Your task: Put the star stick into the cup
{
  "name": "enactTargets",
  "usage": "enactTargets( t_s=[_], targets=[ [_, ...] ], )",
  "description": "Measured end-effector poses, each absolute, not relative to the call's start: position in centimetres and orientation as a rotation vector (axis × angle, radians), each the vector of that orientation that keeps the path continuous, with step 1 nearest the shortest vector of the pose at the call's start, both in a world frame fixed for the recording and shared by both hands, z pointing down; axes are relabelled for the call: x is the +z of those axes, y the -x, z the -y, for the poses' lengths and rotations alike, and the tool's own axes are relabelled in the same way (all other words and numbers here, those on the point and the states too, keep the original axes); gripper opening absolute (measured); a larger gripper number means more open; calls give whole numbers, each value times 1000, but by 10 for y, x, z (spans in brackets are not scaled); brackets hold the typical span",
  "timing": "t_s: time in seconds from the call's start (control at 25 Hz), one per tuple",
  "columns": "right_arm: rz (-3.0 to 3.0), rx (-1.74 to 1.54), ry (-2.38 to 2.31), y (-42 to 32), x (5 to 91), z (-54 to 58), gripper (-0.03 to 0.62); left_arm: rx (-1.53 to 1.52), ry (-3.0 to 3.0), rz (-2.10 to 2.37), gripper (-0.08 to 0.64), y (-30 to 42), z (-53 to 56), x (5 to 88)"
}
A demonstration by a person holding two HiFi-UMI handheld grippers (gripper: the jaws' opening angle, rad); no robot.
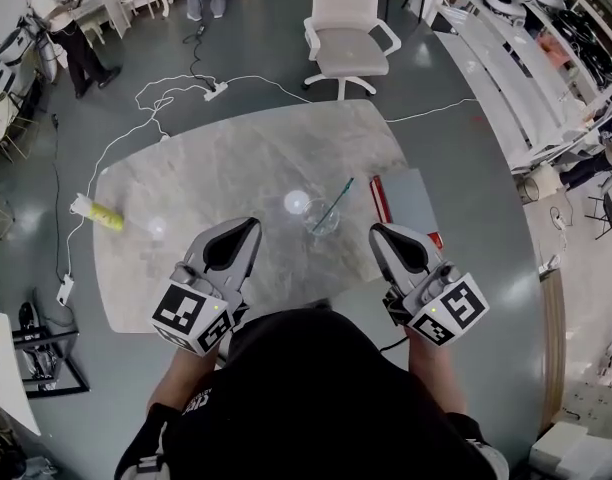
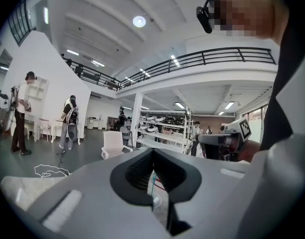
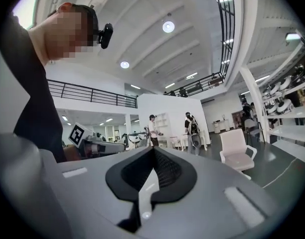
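Observation:
A clear cup (image 1: 324,220) stands near the middle of the marble table (image 1: 186,178). A thin green star stick (image 1: 338,196) leans in it, its top tilted toward the far right. My left gripper (image 1: 249,227) is shut and holds nothing; its tip rests left of the cup, near the table's front. In the left gripper view the cup (image 2: 156,199) and stick (image 2: 153,182) show through the hollow below the closed jaws of the left gripper (image 2: 152,152). My right gripper (image 1: 377,231) sits right of the cup, also shut and holding nothing. The right gripper (image 3: 152,151) shows only table beyond its tips.
A red book and a grey folder (image 1: 410,200) lie at the table's right edge. A yellow-green object (image 1: 105,215) sits at the left edge. A white office chair (image 1: 345,30) stands beyond the table, with white cables (image 1: 186,86) on the floor. A person (image 1: 64,26) stands far left.

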State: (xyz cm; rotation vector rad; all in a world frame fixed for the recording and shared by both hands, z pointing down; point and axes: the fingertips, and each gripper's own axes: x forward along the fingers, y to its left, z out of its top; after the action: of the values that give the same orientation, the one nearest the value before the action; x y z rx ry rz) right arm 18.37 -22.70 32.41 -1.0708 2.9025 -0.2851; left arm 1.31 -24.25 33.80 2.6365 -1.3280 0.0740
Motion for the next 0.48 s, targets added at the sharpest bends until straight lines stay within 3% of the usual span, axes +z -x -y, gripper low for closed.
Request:
enactTargets(
  t_s=[0.48],
  targets=[
    [-2884, -175, 972, -180, 309, 211, 12, 75, -2684, 1374, 3, -29, 235, 318]
  ],
)
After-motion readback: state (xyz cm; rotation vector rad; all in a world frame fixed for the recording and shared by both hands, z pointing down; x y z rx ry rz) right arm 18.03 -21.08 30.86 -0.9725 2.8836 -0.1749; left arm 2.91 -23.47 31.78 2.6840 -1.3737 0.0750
